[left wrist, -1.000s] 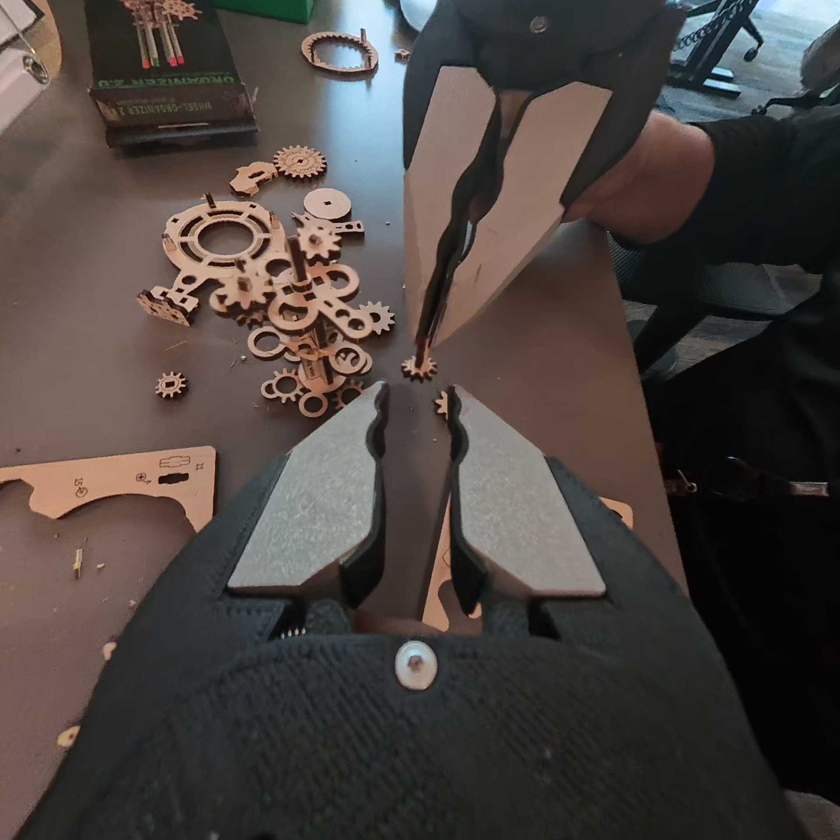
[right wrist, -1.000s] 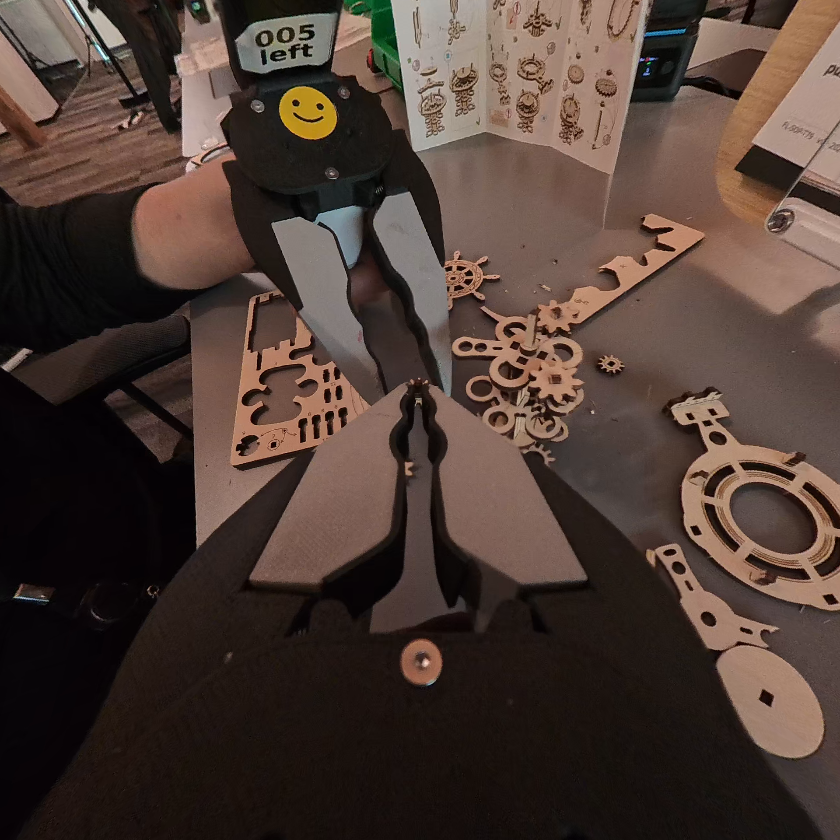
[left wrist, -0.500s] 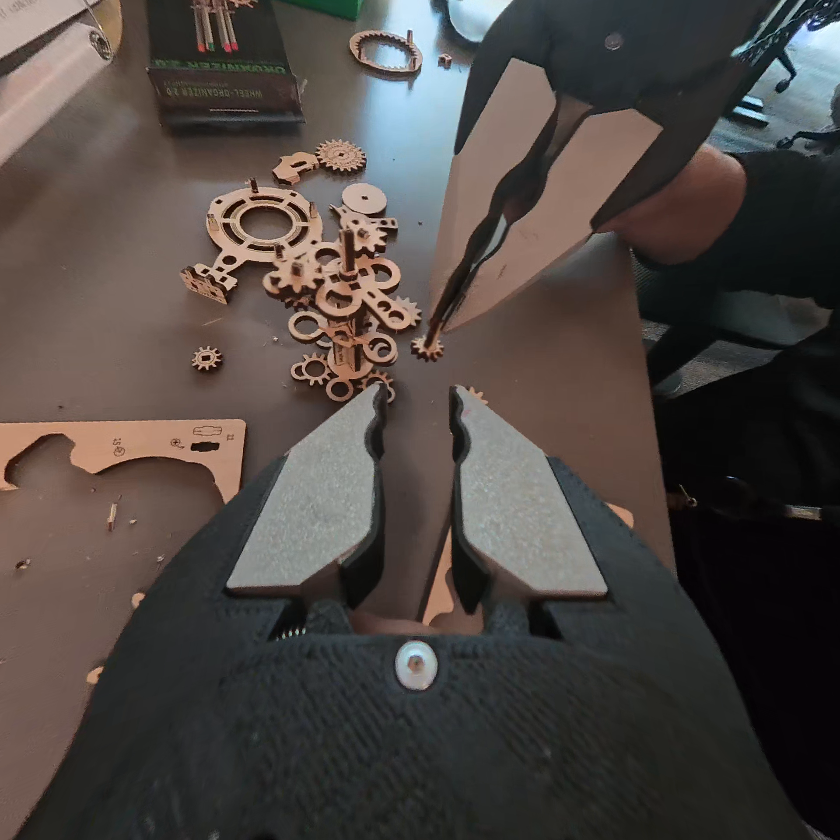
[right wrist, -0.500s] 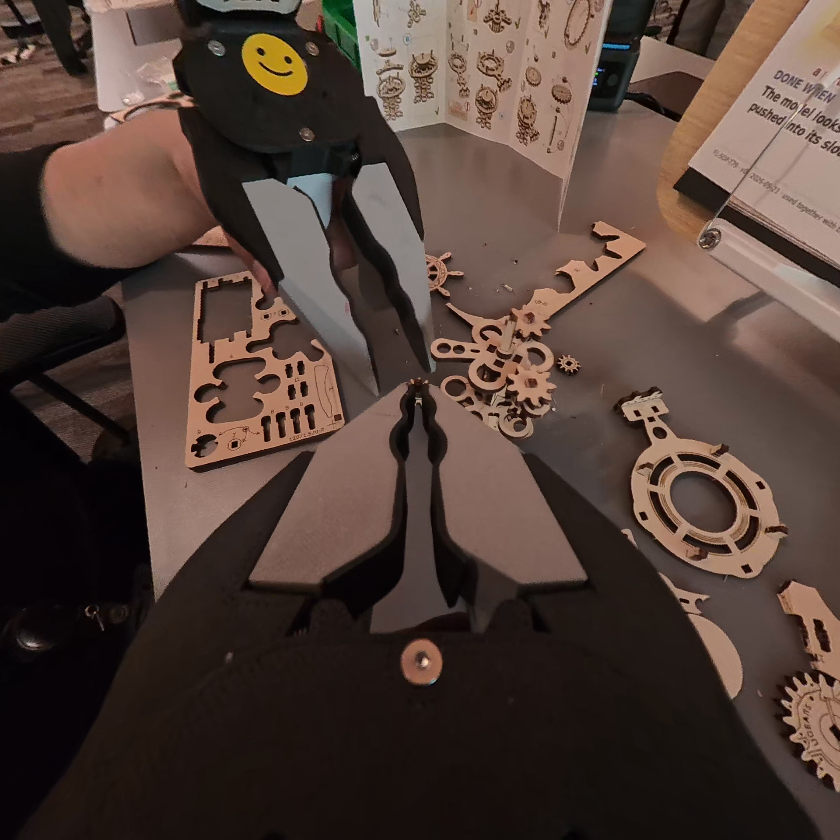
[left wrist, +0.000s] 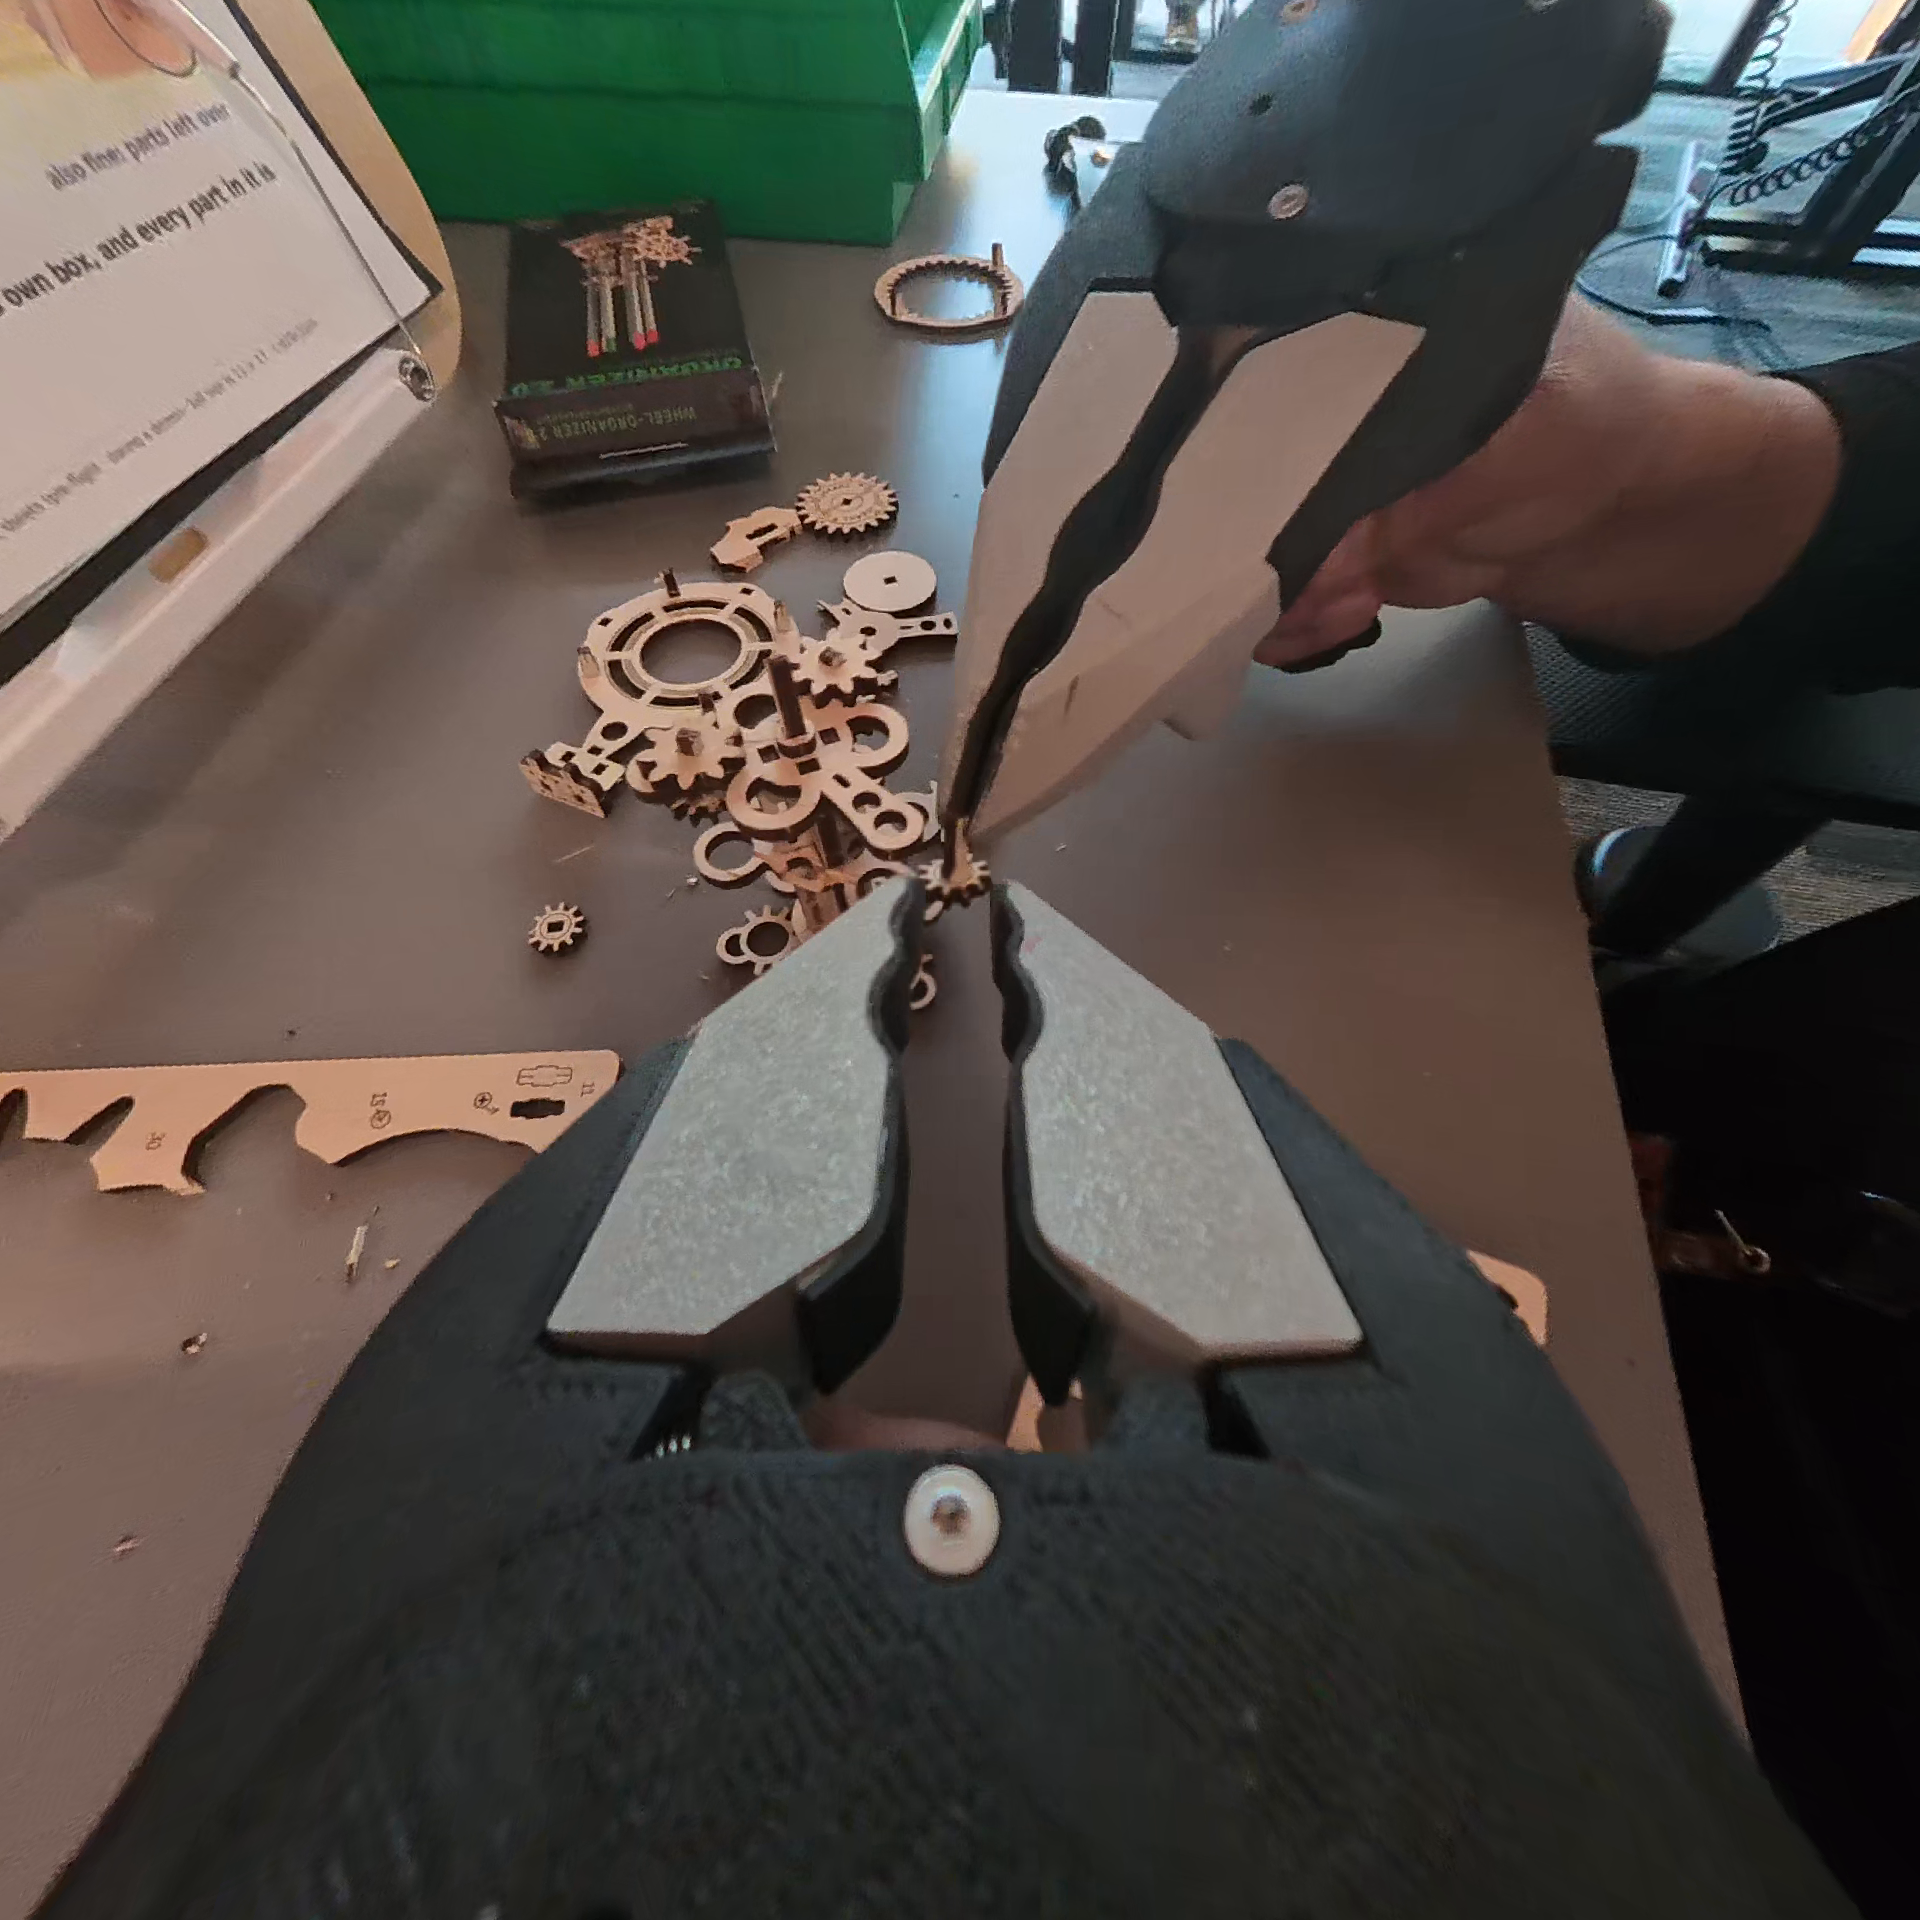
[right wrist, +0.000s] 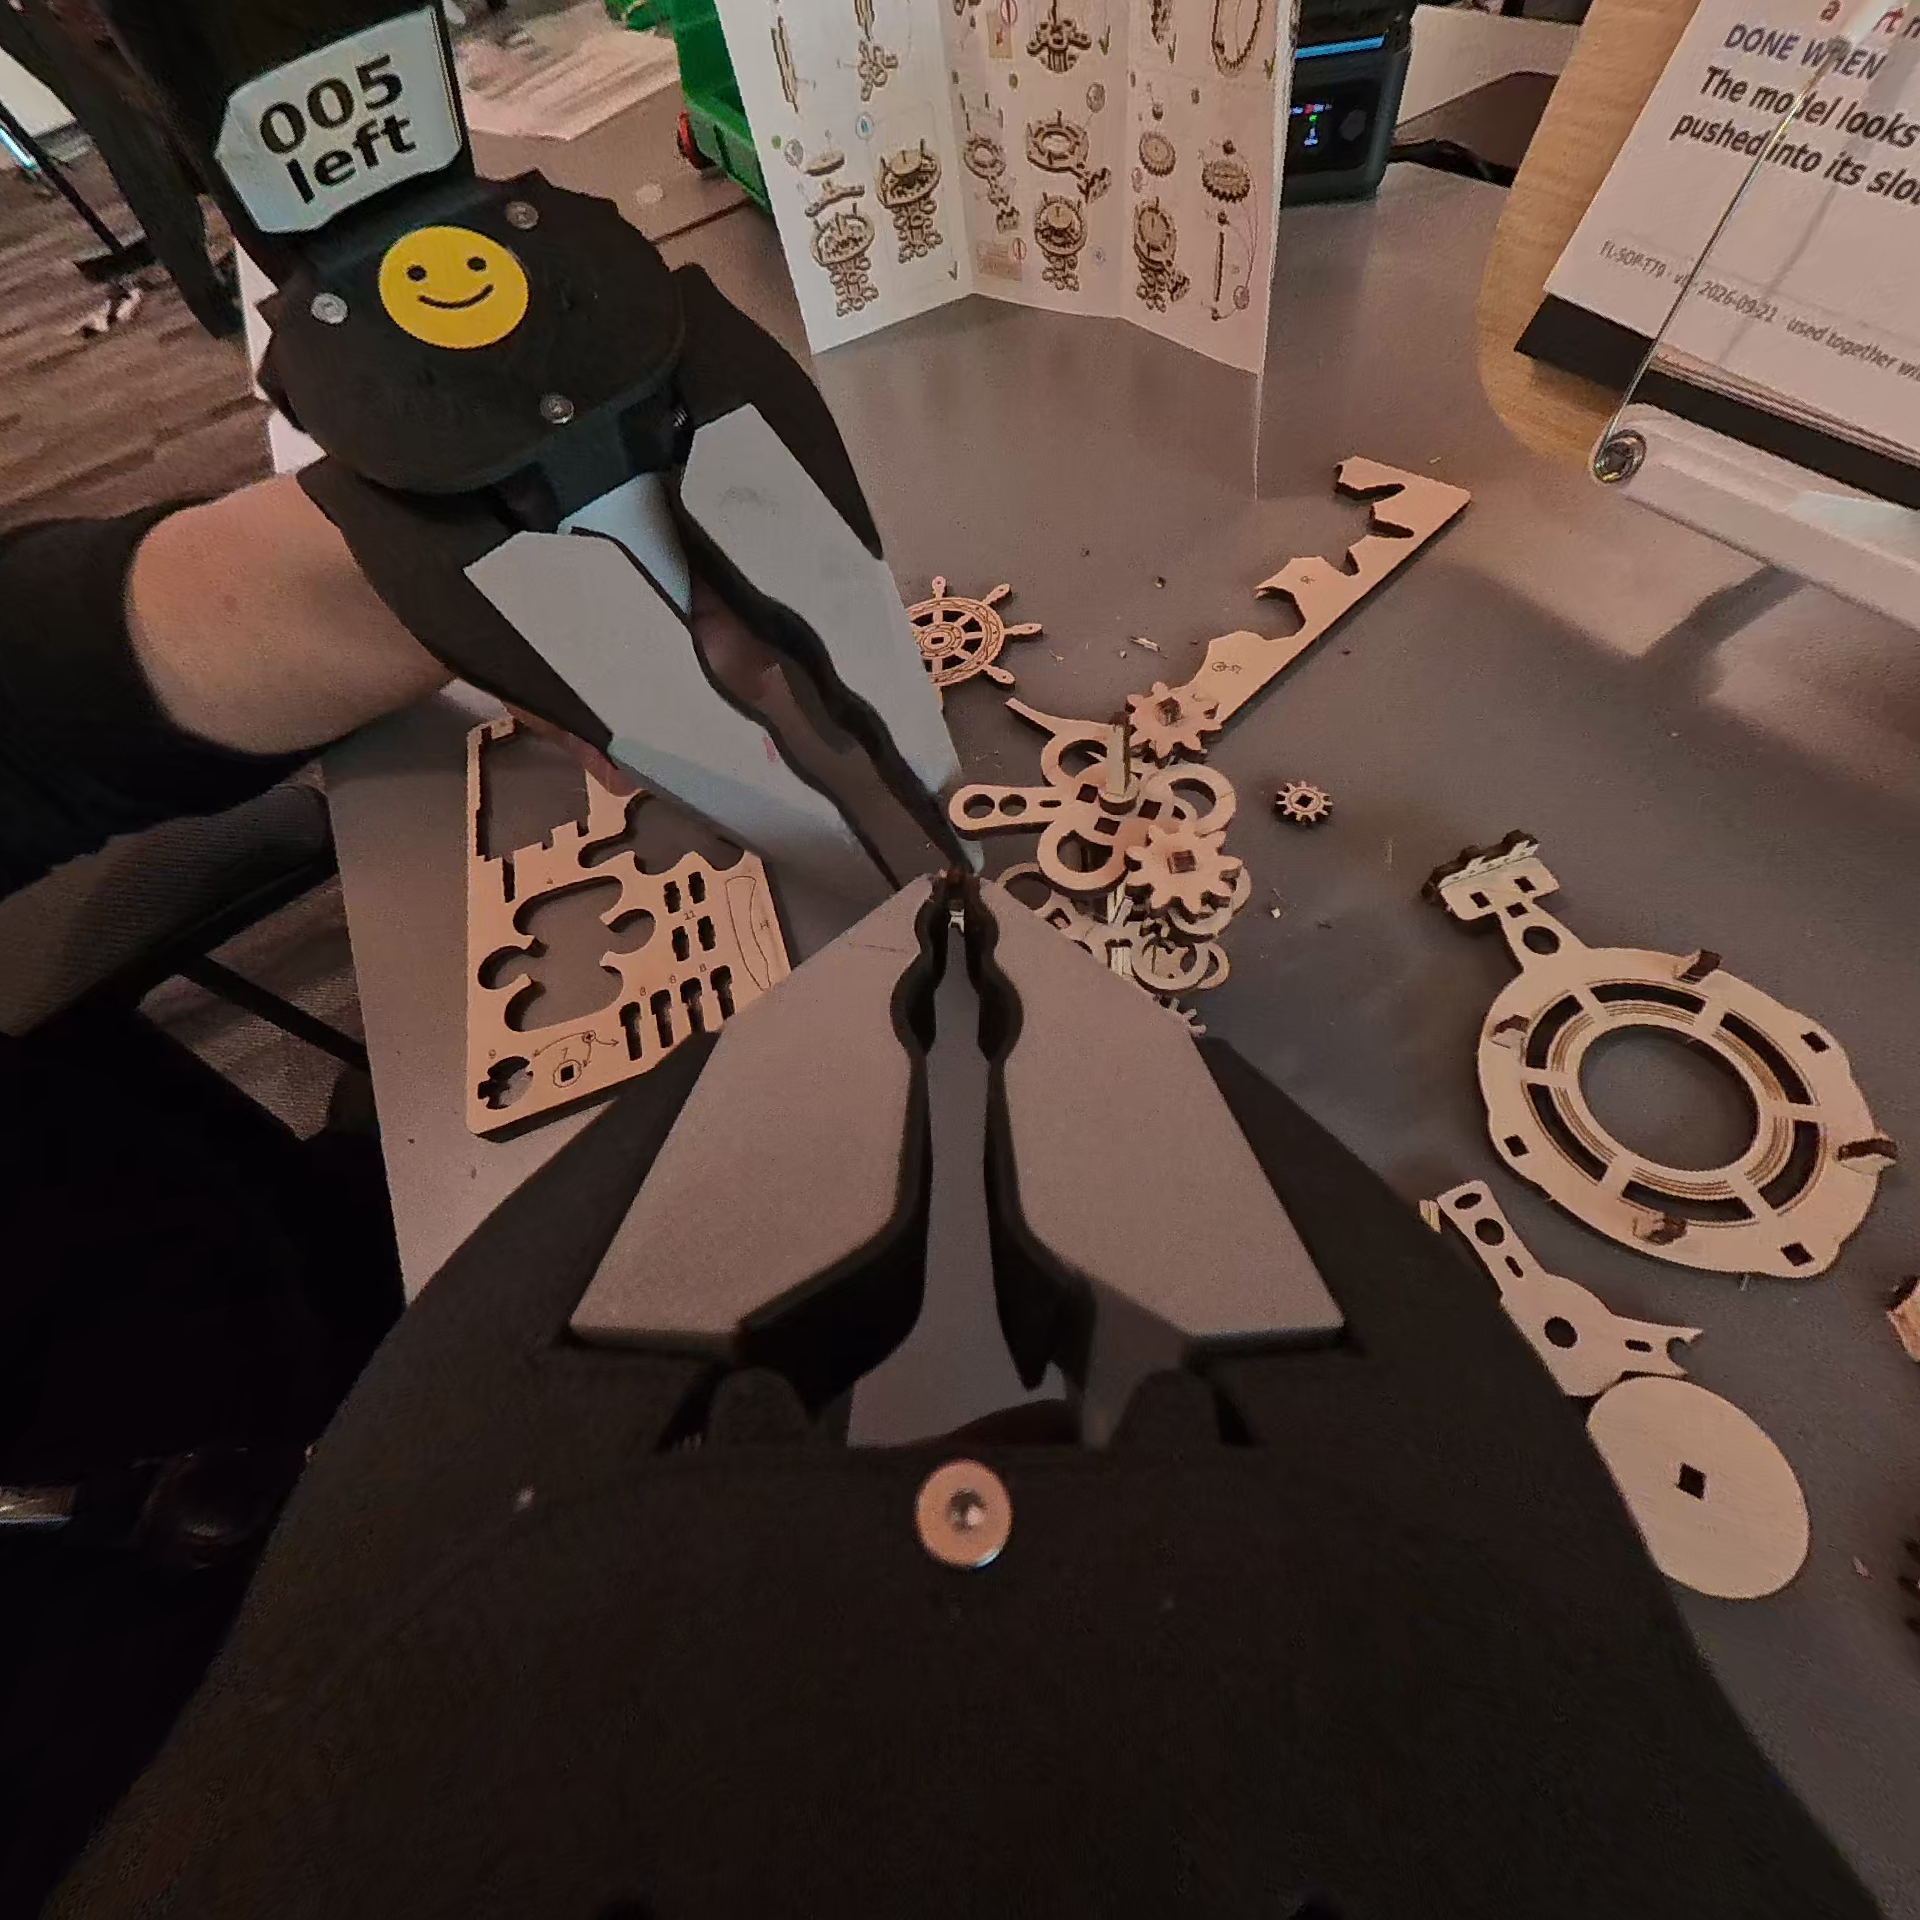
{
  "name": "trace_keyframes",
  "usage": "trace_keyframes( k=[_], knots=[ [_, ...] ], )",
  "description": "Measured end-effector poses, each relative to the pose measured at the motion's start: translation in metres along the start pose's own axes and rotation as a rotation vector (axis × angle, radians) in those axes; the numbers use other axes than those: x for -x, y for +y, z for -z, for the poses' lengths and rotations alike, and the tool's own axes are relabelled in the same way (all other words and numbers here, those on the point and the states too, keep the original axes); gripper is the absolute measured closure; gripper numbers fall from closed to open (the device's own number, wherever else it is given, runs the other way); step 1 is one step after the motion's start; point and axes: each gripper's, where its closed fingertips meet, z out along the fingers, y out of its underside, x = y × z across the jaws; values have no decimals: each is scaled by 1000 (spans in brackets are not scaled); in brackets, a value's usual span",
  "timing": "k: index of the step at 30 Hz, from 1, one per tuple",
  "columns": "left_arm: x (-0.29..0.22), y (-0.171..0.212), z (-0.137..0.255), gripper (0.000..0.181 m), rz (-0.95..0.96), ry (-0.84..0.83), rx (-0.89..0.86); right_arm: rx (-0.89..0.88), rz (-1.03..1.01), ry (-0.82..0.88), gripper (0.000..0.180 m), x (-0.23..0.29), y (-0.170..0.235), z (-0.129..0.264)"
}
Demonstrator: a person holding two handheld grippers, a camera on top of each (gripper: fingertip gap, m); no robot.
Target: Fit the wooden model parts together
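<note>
My right gripper (left wrist: 968, 821) (right wrist: 956, 904) is shut on a thin dark peg with a small wooden gear (left wrist: 951, 881) on its lower end, held just above the table. My left gripper (left wrist: 956, 899) (right wrist: 940, 868) has its tips closed in on that gear from the opposite side, with only the gear's width between them. The two grippers meet tip to tip. Beside them lies the part-built stack of ringed plates and gears (left wrist: 800, 769) (right wrist: 1132, 831). A round ring frame (left wrist: 675, 655) (right wrist: 1673, 1101) lies farther off.
A loose small gear (left wrist: 557, 927) (right wrist: 1301, 802), a disc (right wrist: 1694, 1486), a ship's wheel part (right wrist: 951, 634) and cut-out scrap sheets (left wrist: 312, 1112) (right wrist: 613, 956) lie around. The kit box (left wrist: 629, 343), green bin (left wrist: 644, 114), leaflet (right wrist: 1039, 177) and sign stand (left wrist: 156, 260) stand behind. The table edge (left wrist: 1558, 935) is near. My left and right fingertips are right by each other. Left tips and right tips are each some 15 centimeters from the disc (right wrist: 1694, 1486). It is also in sight in the left wrist view (left wrist: 891, 578).
My left gripper moved forward to the gear and its jaws narrowed from wide open to the gear's width. My right gripper kept hold of the peg and shifted slightly.
</note>
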Motion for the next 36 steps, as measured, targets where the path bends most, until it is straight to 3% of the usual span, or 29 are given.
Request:
trace_keyframes(
  k=[17,27,36],
  knots=[
    [2,3,-3,171,13,8,1,12,24,13,177,-1,1,-1],
    [13,1,1,172,78,-6,-28,-76,87,43,168,-10,-25,37],
    [17,0,1,172,96,-20,-35,12,108,67,167,-19,-6,24]
  ],
)
